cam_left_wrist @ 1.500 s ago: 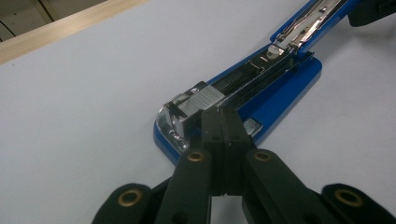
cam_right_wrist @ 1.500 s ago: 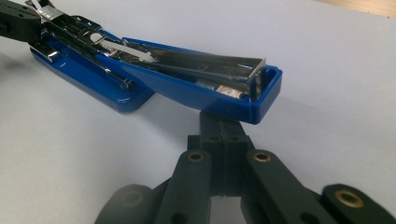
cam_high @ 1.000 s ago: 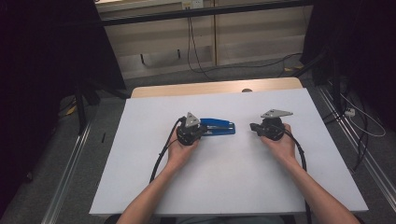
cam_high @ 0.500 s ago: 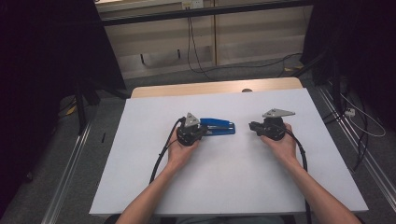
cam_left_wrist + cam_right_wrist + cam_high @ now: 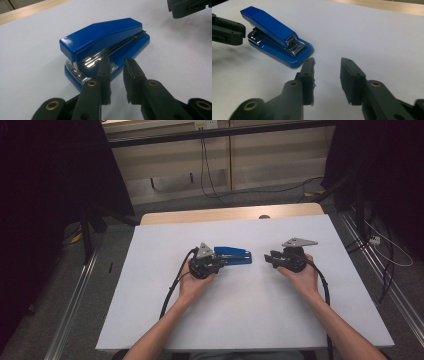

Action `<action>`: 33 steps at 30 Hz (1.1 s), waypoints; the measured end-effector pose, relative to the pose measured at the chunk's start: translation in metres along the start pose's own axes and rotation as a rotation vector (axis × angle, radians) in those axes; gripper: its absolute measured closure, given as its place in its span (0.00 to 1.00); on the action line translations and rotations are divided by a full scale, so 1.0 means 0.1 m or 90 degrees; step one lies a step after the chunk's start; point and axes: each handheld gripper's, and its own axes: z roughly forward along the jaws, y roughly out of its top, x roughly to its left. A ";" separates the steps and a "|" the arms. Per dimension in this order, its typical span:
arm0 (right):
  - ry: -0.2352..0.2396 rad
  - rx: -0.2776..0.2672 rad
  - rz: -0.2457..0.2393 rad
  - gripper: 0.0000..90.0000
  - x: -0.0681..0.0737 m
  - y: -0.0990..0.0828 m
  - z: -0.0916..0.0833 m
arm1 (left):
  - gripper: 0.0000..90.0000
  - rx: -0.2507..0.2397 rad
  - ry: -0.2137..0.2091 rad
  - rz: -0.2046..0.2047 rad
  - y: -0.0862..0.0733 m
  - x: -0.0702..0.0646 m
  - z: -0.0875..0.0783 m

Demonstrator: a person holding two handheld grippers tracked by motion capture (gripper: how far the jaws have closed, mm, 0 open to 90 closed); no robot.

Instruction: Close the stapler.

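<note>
From the high view, a blue stapler [image 5: 233,255] lies flat near the middle of the white table [image 5: 240,320], just right of the left gripper [image 5: 218,262], whose tips reach its near left end; the right gripper [image 5: 272,258] rests a short way off to the stapler's right, pointing toward it. In the left gripper view, the left gripper [image 5: 117,72] has just been opening its jaws, which now stand slightly apart with nothing between them, the left pad just in front of the stapler's [image 5: 105,47] chrome hinge end but pinching no part of it. In the right gripper view, the right gripper [image 5: 327,75] has likewise been spreading its jaws, now parted wider over bare table, with the stapler's [image 5: 277,35] staple-mouth end lying just beyond the left jaw tip and the other gripper's dark jaw at the far left. The risk from here, as I judge it, is that either claw closes off-centre on the smooth sloped plastic top: the stapler could skid or pivot away across the slick surface, or the sprung top could press down and fire a staple.
</note>
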 end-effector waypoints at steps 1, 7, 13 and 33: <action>0.001 -0.001 0.001 0.68 0.00 0.00 0.00 | 0.81 -0.003 -0.002 -0.003 0.00 0.00 -0.01; 0.003 -0.008 0.001 0.54 0.01 0.03 -0.04 | 0.67 -0.009 0.011 -0.013 -0.01 0.01 -0.08; -0.019 -0.013 0.007 0.25 0.03 0.04 -0.04 | 0.52 -0.017 0.021 -0.025 -0.02 0.05 -0.13; -0.054 -0.071 0.004 0.04 0.13 0.10 -0.20 | 0.05 -0.048 0.042 -0.042 -0.05 0.12 -0.49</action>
